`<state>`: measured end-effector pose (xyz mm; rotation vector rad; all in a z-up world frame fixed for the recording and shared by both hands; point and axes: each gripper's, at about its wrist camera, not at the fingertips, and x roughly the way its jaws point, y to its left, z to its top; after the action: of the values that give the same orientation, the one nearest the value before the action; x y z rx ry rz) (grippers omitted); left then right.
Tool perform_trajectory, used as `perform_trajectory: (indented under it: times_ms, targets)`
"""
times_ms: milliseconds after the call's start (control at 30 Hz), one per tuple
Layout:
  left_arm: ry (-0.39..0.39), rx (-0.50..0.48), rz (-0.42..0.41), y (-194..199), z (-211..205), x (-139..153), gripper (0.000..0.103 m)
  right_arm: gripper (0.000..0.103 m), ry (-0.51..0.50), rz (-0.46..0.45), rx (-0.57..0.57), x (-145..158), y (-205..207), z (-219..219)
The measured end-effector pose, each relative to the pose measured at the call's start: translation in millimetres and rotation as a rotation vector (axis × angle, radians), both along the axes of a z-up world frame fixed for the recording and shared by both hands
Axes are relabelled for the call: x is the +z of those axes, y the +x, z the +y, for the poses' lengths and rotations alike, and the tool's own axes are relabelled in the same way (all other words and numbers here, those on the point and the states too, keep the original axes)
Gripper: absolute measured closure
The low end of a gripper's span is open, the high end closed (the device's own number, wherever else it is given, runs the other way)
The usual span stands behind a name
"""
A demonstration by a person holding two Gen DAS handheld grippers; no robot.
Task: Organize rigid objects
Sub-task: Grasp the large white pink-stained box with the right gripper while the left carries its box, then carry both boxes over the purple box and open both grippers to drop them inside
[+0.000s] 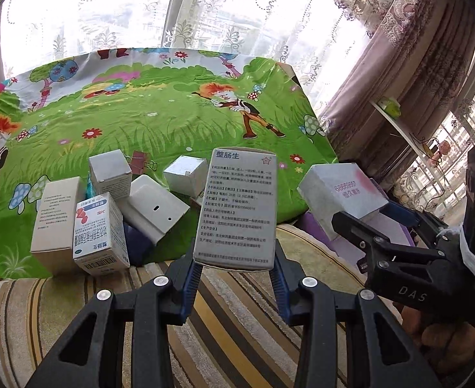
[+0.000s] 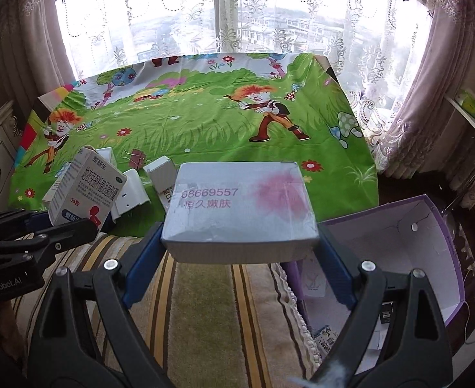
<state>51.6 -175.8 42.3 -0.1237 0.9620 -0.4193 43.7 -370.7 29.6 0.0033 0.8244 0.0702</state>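
Observation:
My left gripper (image 1: 236, 258) is shut on a tall medicine box (image 1: 239, 203) by its lower end, printed side facing the camera, above a striped cushion (image 1: 231, 323). The right wrist view has this same medicine box (image 2: 85, 190) at far left in the left gripper (image 2: 64, 223). My right gripper (image 2: 239, 245) is shut across the width of a flat white box (image 2: 240, 207) with pink digits and a pink stain. In the left wrist view that flat white box (image 1: 341, 190) hangs at right in the right gripper (image 1: 373, 215).
Several small boxes (image 1: 108, 213) lie piled on a green cartoon cloth (image 1: 160, 119), with a red binder clip (image 1: 142, 161) behind them. An open purple box (image 2: 399, 242) with a white inside stands to the right of the striped cushion (image 2: 205, 317). Lace curtains and windows lie behind.

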Motion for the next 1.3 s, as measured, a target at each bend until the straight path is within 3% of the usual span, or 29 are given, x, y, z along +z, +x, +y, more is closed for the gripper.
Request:
perform_trajectory:
  times_ms: [633,933,1033,1100,1300]
  targets:
    - [-0.056,-0.233,0.132,-16.4,-94.9,-19.7,0.062,0.012,0.025,0.085,-0.224,-24.9,-38.8,-105.9]
    - [-0.074,-0.351,0.123,-29.7,-138.2,-19.0,0.062,0.012,0.036,0.121,-0.31,-34.1,-52.1,-135.3]
    - [-0.098,-0.449,0.148,-36.2,-159.3,-23.3,0.054,0.011,0.039,0.124,-0.353,-32.9,-58.9,-145.4]
    - [-0.085,-0.476,0.143,-40.2,-166.2,-24.2,0.041,0.011,0.048,0.129,-0.376,-32.5,-62.9,-151.7]
    - [-0.097,-0.456,0.13,-43.0,-159.2,-21.7,0.036,0.011,0.064,0.158,-0.381,-36.7,-64.8,-152.4]
